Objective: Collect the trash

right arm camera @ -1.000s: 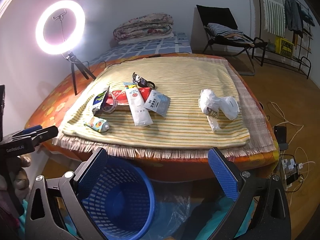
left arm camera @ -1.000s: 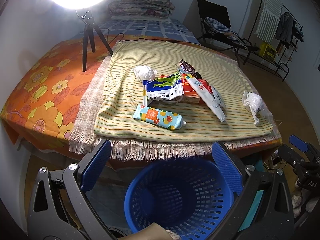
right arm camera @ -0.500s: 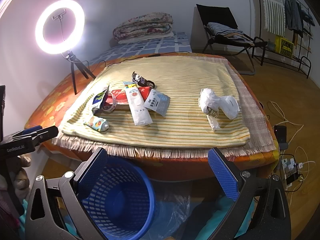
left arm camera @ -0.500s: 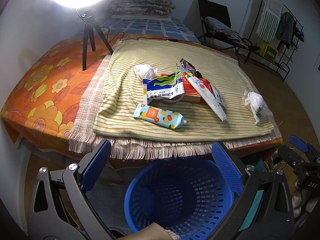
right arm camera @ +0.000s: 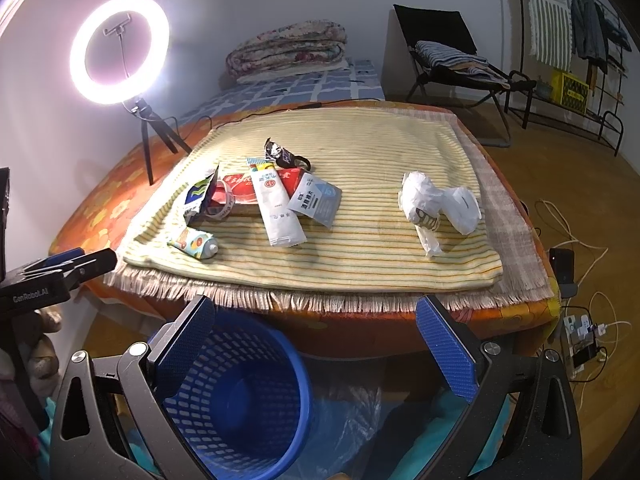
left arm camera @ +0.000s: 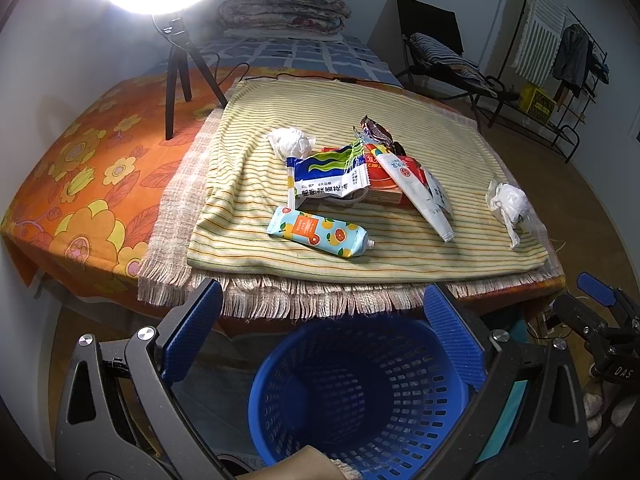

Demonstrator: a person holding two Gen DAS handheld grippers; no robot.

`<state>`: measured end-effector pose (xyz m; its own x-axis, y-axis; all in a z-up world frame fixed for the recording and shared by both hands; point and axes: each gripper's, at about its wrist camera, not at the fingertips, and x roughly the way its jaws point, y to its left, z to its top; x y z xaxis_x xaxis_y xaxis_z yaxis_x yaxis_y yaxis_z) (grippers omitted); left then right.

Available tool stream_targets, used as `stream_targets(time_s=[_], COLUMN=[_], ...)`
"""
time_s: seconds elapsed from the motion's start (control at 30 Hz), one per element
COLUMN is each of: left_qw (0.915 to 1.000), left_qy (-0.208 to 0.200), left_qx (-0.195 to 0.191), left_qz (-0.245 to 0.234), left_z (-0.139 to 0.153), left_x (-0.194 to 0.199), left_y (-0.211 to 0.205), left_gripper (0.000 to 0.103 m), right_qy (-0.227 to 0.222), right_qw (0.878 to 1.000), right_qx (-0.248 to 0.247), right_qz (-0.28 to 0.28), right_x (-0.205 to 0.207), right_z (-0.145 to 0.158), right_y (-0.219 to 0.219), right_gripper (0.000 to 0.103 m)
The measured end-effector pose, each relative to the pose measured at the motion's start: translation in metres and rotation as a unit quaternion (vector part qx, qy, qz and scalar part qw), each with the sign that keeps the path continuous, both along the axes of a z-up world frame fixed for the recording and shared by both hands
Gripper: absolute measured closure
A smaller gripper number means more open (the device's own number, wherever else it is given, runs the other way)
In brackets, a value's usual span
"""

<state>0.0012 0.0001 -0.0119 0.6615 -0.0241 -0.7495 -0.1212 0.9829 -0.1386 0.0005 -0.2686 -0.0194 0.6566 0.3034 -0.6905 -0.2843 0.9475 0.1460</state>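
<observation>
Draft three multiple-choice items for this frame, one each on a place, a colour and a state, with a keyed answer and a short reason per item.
1. Where is the basket?
A. On the striped cloth
B. On the floor below the table's near edge
C. On the chair

2. What colour is the basket?
A. Blue
B. Red
C. White

3. How do the left gripper and right gripper stand?
A. Both shut on wrappers
B. One open, one shut
C. Both open and empty

Answers:
1 B: it sits under the fringed cloth edge.
2 A: its mesh wall is blue in both views.
3 C: each gripper's fingers are spread, nothing between them.
</observation>
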Motion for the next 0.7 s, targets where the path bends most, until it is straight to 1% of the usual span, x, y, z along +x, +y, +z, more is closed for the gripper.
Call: stream_targets(time_s=[0.33, 0.7], left_qw=[1.0, 1.0], left_qy=[0.0, 0.006], left_qx=[0.0, 0.001], left_qz=[0.0, 0.002], left_z=[0.0, -0.0084], left_x=[0.0001, -0.0021], left_y=[0.0004, 0.0051], left_gripper=[0.001, 0.001], right_qy=[0.011, 0.031], right_qw=[1.0, 1.0], right_qx=[-0.003, -0.001], right_qz=[0.002, -0.004], right_x=[0.0028, 0.0091], right_z=[-0.001, -0.0039], right_y=[0.0013, 0.0013], right_gripper=[0.003, 0.002])
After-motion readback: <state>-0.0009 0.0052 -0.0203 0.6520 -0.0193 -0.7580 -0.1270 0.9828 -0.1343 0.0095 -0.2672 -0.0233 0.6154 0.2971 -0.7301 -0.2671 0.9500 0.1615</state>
